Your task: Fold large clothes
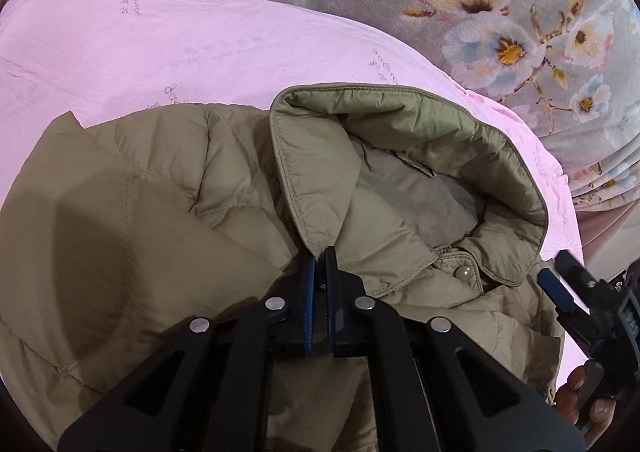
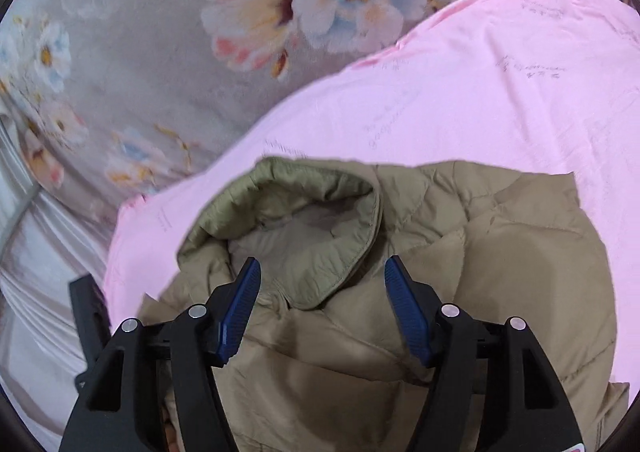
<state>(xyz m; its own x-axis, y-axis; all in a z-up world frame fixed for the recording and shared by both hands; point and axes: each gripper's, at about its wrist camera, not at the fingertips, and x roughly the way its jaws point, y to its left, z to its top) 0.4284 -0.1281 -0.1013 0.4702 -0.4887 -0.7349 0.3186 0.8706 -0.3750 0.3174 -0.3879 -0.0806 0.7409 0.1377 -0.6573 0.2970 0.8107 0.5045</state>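
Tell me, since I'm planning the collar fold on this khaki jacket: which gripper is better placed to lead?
Probably left. The left gripper is shut at the jacket collar edge; the right gripper is open above the collar, pinching nothing.

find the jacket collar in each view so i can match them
Left wrist: the collar sits right of centre, just beyond the shut left tongs.
Right wrist: the collar sits centre, just beyond the open right tongs.
Shared landmark: pink sheet.
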